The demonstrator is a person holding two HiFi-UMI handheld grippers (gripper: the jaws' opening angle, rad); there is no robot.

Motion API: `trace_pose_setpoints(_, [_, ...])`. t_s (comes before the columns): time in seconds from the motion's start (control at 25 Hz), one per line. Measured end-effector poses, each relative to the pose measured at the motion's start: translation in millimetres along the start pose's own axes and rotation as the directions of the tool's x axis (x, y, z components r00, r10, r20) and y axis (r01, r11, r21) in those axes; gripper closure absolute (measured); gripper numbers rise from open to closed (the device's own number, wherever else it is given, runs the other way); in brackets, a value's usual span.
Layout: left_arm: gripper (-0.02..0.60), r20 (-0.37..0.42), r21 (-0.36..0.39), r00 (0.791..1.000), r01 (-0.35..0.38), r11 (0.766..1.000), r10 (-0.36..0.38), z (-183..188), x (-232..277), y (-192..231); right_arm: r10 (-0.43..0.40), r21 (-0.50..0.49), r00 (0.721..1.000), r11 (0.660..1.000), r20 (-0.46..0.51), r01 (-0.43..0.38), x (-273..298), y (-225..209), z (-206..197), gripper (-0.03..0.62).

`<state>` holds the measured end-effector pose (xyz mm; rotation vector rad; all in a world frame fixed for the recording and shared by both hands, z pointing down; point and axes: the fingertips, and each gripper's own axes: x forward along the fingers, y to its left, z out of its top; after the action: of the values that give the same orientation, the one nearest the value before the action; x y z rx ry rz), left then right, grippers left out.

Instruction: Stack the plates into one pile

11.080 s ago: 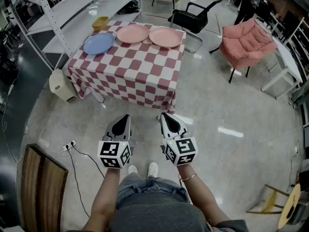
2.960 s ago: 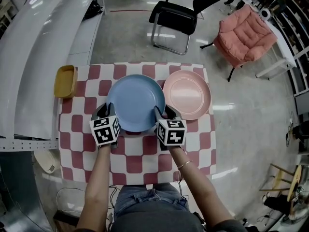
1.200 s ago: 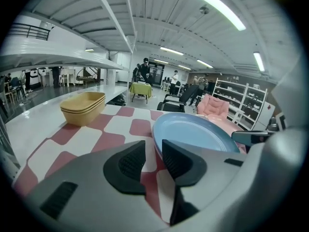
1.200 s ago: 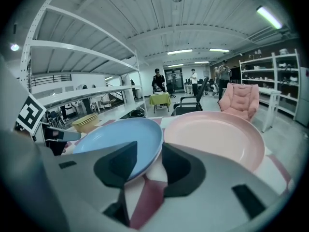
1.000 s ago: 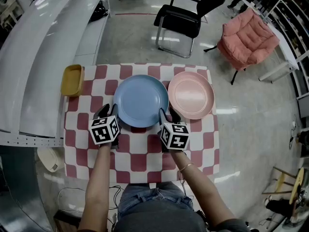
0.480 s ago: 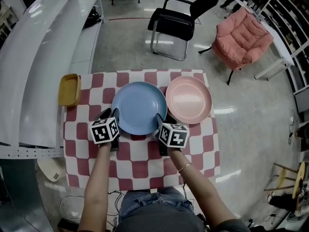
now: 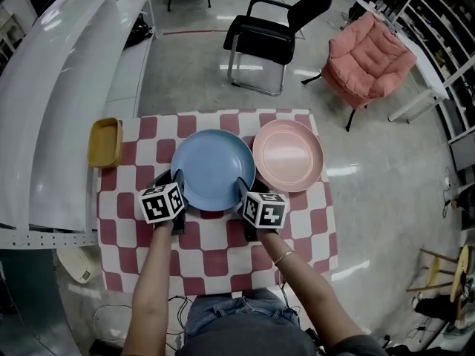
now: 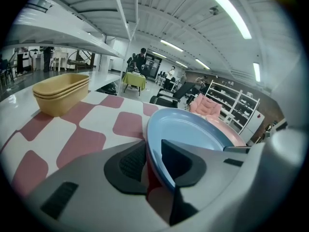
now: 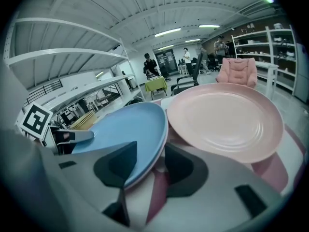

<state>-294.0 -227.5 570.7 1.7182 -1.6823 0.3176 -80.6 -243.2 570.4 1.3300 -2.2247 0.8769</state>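
A blue plate (image 7: pixel 213 167) lies in the middle of the checked table (image 7: pixel 215 239). In the right gripper view, a pink rim (image 9: pixel 162 145) shows under the edge of the blue plate (image 9: pixel 125 129). A second pink plate (image 7: pixel 288 156) lies beside it on the right, touching. My left gripper (image 7: pixel 171 179) is at the near left rim. Its jaws have just been closing and now press on the blue plate (image 8: pixel 193 139). My right gripper (image 7: pixel 244 186) straddles the near right rim, one jaw over the plate and one beside it. A narrow dark gap is left there.
A yellow tub (image 7: pixel 105 142) stands at the table's far left edge. A black chair (image 7: pixel 271 35) and a pink armchair (image 7: pixel 367 47) stand on the floor beyond the table. A white shelf (image 7: pixel 52 87) runs along the left.
The left gripper has edged in onto the blue plate's near left rim. The right gripper stays at the near right rim. Neither plate has shifted on the table.
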Motion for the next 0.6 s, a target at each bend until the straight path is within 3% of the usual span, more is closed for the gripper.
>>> trace_pose_setpoints(0.36, [0.472, 0.051, 0.028, 0.998, -0.039, 0.999, 0.038, 0, -36, -7, 0.048, -0.040, 0.998, 0.998, 0.049, -0.046, -23, 12, 7, 0.422])
trace_pose_setpoints(0.6, [0.472, 0.092, 0.013, 0.996, -0.007, 1.000, 0.005, 18, -54, -31, 0.059, -0.014, 0.994, 0.998, 0.093, -0.058, -50, 7, 22, 0.424])
